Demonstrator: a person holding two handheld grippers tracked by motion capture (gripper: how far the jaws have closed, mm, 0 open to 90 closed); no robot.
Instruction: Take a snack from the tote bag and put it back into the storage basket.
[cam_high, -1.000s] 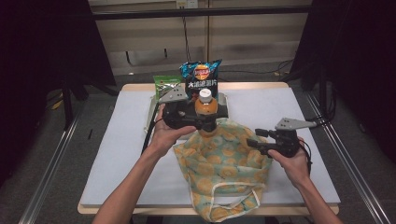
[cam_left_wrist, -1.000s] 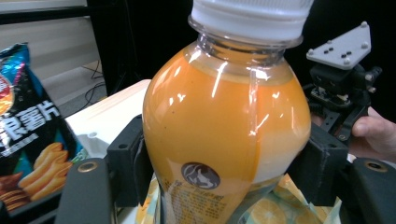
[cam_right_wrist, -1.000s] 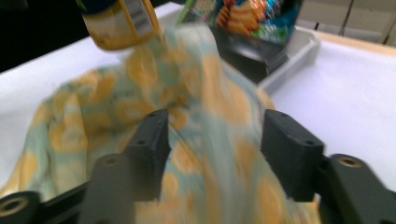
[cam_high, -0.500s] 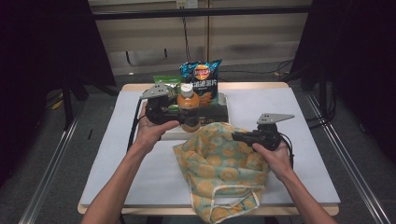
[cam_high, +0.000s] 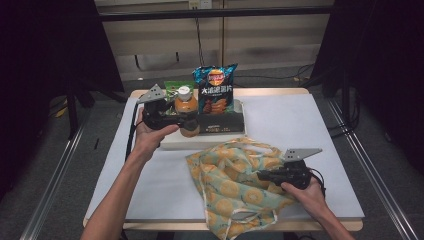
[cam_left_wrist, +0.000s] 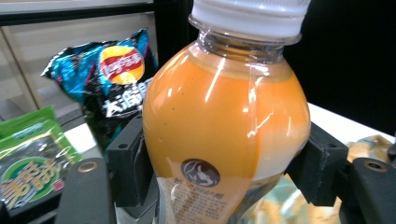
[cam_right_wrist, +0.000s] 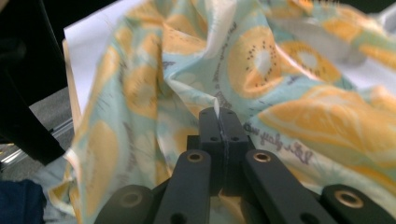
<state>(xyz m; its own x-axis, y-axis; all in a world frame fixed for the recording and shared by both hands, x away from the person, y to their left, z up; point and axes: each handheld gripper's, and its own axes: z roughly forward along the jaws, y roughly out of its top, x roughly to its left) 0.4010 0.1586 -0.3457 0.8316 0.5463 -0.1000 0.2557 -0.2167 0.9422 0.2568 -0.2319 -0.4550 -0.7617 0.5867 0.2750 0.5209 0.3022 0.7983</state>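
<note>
A desk (cam_high: 310, 120) with a white top is seen from above, with a person's two forearms reaching in from the near edge. The left gripper (cam_high: 186, 121) is held at the far left part of the desk, its jaws clamped around the belly of a bottle of orange drink (cam_high: 186, 107) with a white cap. In the left gripper view, the bottle (cam_left_wrist: 224, 116) is seen upright between the two black jaws, which press on its sides. The bottle is held just beside a dark box (cam_high: 222, 121), behind which a blue crisp bag (cam_high: 216, 92) stands upright. A green snack packet (cam_high: 175, 87) is seen just behind the bottle.

On the near half of the desk, a cloth bag (cam_high: 232, 187) printed with orange fruit slices lies crumpled, its handles trailing toward the near edge. The right gripper (cam_high: 261, 175) rests at the bag's right edge. In the right gripper view, its jaws are pressed fully together, and a thin fold of the cloth bag (cam_right_wrist: 261, 65) is pinched between their tips.
</note>
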